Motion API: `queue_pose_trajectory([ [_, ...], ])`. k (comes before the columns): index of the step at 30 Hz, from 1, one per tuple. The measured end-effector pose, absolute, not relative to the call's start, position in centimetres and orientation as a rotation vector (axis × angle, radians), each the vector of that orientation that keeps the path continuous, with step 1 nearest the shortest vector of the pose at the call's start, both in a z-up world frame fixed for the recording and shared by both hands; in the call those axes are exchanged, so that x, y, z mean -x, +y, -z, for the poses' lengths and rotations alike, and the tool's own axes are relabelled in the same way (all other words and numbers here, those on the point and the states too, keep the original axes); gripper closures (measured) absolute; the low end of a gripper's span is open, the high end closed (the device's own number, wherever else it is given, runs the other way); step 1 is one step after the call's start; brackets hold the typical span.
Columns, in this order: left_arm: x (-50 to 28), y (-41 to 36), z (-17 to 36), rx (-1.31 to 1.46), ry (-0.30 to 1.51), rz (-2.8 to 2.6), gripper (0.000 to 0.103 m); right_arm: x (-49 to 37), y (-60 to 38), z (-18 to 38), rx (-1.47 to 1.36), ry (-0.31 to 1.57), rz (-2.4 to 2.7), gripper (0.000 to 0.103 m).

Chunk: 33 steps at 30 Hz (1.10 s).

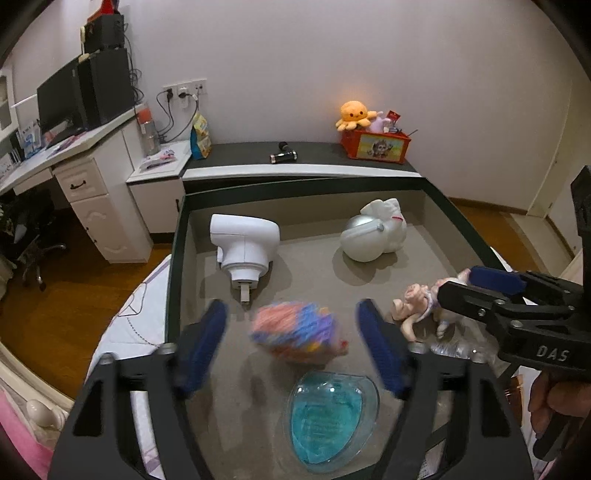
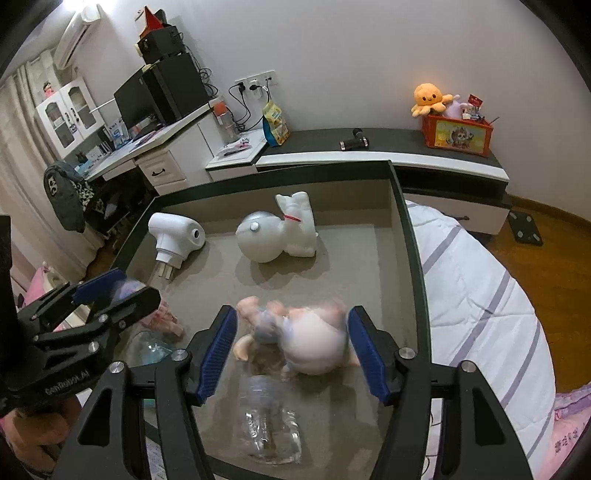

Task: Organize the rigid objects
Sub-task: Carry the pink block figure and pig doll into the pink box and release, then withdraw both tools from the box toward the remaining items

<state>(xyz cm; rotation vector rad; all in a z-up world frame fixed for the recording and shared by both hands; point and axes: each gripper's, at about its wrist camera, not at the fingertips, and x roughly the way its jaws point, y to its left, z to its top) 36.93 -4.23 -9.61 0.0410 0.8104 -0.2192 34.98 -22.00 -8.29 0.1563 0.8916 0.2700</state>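
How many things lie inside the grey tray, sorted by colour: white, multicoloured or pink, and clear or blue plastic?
White: 2, the plug-in device and astronaut figure
Multicoloured or pink: 2, the blurred colourful toy and doll
Clear or blue plastic: 2, the blue heart-shaped dish and clear bottle
Total: 6

A: Room? White wall, wood floor, dim indoor light.
B: White desk at left with 1 monitor; low dark-topped cabinet along the wall. Air conditioner high at left; glass-door cupboard beneath.
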Motion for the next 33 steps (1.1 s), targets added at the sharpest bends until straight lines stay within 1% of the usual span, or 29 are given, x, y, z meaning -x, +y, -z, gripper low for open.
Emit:
queue_pose_trajectory([
  [1,-36.7,-4.2,9.4,-0.041,0.8,0.213,0.013,-34.8,-22.1,8.2,-0.158,0.886,-0.27,0.022],
  [3,-36.1,-4.2,9.0,-0.049,0.785,0.203,0.005,-34.3,-22.1,7.8,-0.164,0.878,-0.268,0.02],
  [5,-35.5,-4.0,8.5,-0.048,0.774,0.195,0.002,-33.8,-22.3,7.4,-0.174,0.867,-0.26,0.012],
  [9,-33.7,-3.7,7.3,-0.04,0.748,0.2,0.0,-32.2,-22.5,6.5,-0.173,0.841,-0.221,0.01],
  [10,-33.1,-3.6,7.0,-0.039,0.741,0.2,0.0,-31.5,-22.6,6.1,-0.182,0.83,-0.218,0.0],
  [24,-24.1,-2.9,3.5,-0.029,0.659,0.226,0.0,-22.5,-23.2,2.2,-0.232,0.718,-0.205,0.0],
  [33,-19.2,-2.5,2.2,-0.006,0.627,0.234,0.0,-16.5,-23.6,1.7,-0.237,0.68,-0.191,0.0],
])
